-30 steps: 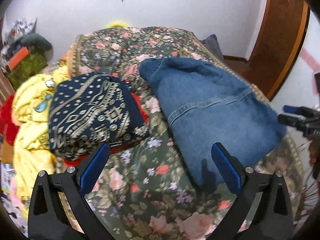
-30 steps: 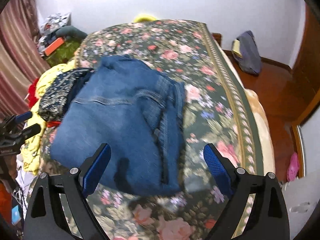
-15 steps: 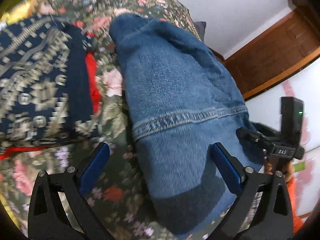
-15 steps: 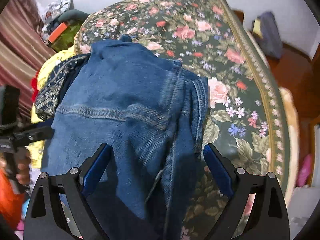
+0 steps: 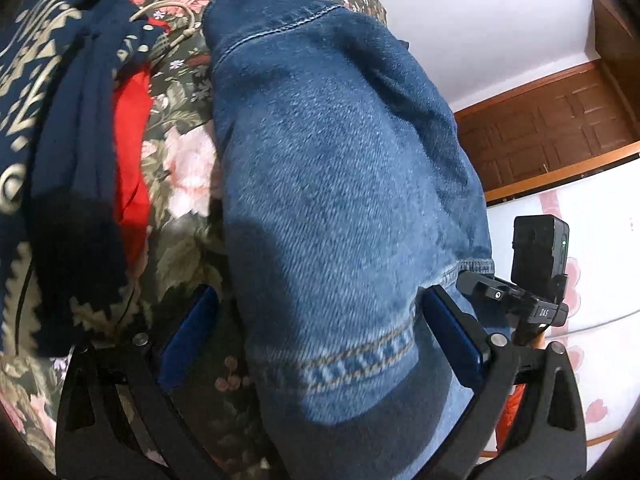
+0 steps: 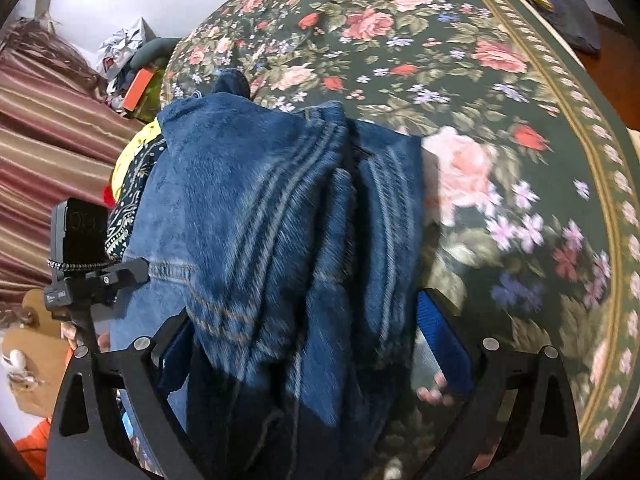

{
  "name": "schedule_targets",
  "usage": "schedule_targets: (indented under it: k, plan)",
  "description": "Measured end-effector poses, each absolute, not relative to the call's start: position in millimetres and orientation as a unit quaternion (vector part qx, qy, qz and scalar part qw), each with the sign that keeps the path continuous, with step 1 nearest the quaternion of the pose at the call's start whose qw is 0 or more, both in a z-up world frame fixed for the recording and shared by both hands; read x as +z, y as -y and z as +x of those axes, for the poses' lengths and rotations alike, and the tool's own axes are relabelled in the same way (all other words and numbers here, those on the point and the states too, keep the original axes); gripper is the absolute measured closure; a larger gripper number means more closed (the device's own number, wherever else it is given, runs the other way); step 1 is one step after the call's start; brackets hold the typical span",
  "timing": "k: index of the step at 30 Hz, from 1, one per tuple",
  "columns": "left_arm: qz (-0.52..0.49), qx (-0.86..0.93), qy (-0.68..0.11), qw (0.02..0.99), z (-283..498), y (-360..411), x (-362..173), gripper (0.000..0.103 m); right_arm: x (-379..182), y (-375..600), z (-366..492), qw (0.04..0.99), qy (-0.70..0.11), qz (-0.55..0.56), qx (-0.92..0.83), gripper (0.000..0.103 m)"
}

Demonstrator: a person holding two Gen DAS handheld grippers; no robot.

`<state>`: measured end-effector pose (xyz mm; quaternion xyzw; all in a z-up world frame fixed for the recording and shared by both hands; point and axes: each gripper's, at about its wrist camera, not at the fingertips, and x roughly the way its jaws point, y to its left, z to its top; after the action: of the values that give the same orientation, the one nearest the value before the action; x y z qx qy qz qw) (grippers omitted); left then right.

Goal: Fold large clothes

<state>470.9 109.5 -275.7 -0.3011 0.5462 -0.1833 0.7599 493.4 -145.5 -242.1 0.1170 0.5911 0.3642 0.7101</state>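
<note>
Folded blue jeans lie on a floral bedspread. My left gripper is open and low over their near end: the denim runs between its blue pads, and the left pad stands clear over the bedspread. In the right wrist view the same jeans show stitched seams. My right gripper straddles their near end and its jaws are opening; the right pad is beside the denim's edge and the left pad is partly hidden by cloth. Each view catches the other gripper: the right one and the left one.
A folded navy patterned garment over a red one lies left of the jeans. Yellow clothing and a striped curtain are beyond. A wooden door stands right. The bedspread extends right of the jeans.
Both grippers have come down and closer to the jeans, which now fill each view. The left view has tilted down and rolled, losing the wall and the yellow pile.
</note>
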Motion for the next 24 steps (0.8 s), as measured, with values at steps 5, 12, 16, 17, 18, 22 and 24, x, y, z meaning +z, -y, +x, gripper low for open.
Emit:
schedule_targets:
  k: [5, 12, 16, 17, 18, 22, 24]
  plan:
    - [-0.32, -0.208, -0.546, 0.746, 482, -108, -276, 0.026, -241, 144, 501, 0.712, -0.587, 0.128, 0.363, 0.016]
    - [-0.292, -0.205, -0.53, 0.77, 483, -97, -249, 0.05, -219, 145, 491, 0.727, -0.578, 0.127, 0.348, 0.048]
    - [-0.265, -0.218, -0.504, 0.793, 475, -87, -209, 0.057, -190, 138, 481, 0.742, -0.558, 0.126, 0.349, 0.06]
    - [-0.259, -0.221, -0.493, 0.801, 471, -87, -195, 0.058, -181, 135, 478, 0.747, -0.551, 0.122, 0.351, 0.061]
    - [-0.254, -0.222, -0.485, 0.807, 468, -87, -186, 0.059, -175, 131, 476, 0.75, -0.547, 0.12, 0.352, 0.062]
    - [-0.229, -0.229, -0.435, 0.84, 447, -109, -129, 0.059, -138, 113, 461, 0.769, -0.513, 0.11, 0.366, 0.063]
    - [-0.215, -0.225, -0.408, 0.859, 432, -121, -103, 0.059, -119, 101, 454, 0.778, -0.494, 0.103, 0.373, 0.063]
